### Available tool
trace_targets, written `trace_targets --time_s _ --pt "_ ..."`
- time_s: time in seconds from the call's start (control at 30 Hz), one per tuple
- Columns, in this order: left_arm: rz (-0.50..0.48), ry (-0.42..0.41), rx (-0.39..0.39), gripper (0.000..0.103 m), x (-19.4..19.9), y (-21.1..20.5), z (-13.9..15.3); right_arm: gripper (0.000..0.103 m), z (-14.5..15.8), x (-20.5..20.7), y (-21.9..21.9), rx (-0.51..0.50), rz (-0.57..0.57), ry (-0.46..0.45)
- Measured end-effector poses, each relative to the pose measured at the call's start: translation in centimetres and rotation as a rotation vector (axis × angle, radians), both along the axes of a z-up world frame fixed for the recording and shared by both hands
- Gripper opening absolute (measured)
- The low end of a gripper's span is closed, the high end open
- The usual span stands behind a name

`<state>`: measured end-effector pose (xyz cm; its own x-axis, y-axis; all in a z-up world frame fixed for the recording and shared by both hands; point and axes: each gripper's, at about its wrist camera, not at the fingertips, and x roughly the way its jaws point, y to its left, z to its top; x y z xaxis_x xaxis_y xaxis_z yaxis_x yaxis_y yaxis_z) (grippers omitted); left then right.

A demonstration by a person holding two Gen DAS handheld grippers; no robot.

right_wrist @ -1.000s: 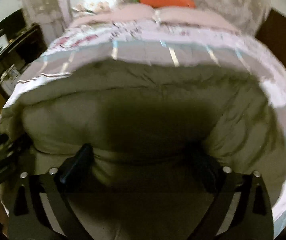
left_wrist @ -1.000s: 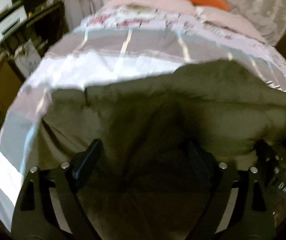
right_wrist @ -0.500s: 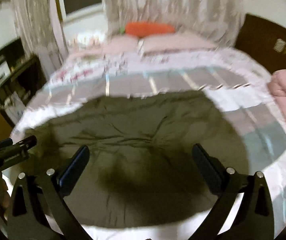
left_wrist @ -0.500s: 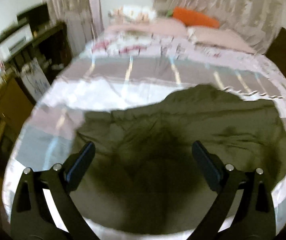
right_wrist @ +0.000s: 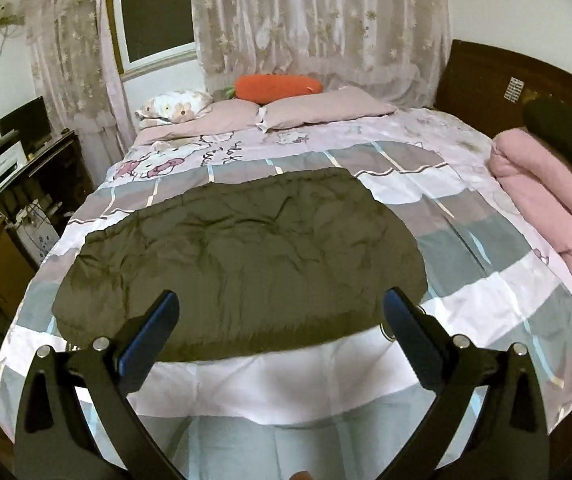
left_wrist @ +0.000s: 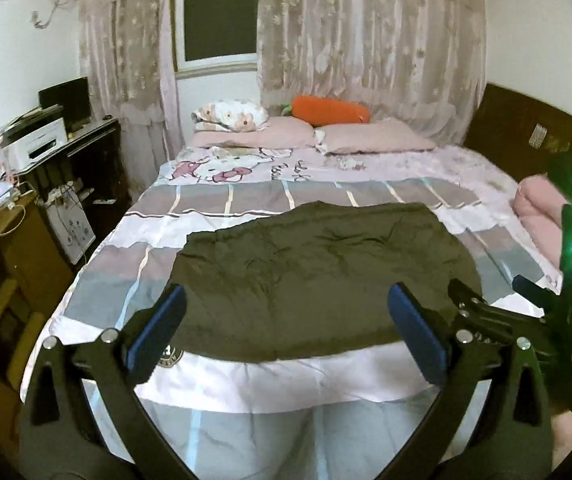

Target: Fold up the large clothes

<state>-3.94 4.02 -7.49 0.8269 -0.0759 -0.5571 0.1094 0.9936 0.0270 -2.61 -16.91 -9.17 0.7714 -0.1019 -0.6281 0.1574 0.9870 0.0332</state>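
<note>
A large olive-green padded garment (left_wrist: 317,276) lies spread flat across the bed (left_wrist: 246,380), also in the right wrist view (right_wrist: 242,264). My left gripper (left_wrist: 286,324) is open and empty, held back above the garment's near edge. My right gripper (right_wrist: 280,328) is open and empty, also above the near edge. The right gripper's body shows at the right of the left wrist view (left_wrist: 497,320). A round white logo patch (left_wrist: 168,356) peeks out at the garment's near left corner.
Pink pillows (left_wrist: 373,138) and an orange carrot cushion (left_wrist: 329,110) lie at the headboard. A folded pink quilt (right_wrist: 541,208) lies along the bed's right side. A dark desk with a printer (left_wrist: 34,144) stands left. Curtains hang behind.
Both grippers have pulled back and up from close over the garment. The garment now lies flat on the bed, free of both grippers.
</note>
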Motion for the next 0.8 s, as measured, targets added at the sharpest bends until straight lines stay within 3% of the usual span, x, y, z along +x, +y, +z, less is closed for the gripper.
trace_targets --time_s 0.1,0.23,0.43,0.8 --pt "0.051 -0.030 0.051 0.101 -1.4 -0.4 0.0 0.102 0.4 -1.0 1.0 -0.059 0.016 -0.022" --pt "0.047 0.000 -0.010 0.101 -2.0 -0.1 -0.4 0.102 0.6 -1.8 1.7 -0.108 0.033 -0.040" --pt "0.063 -0.013 0.047 0.101 -1.9 -0.9 -1.0 0.102 0.6 -2.6 2.6 -0.156 0.074 -0.068" --pt "0.058 0.010 0.065 0.101 -2.0 -1.5 -1.7 0.102 0.5 -2.9 3.1 -0.156 0.096 -0.084"
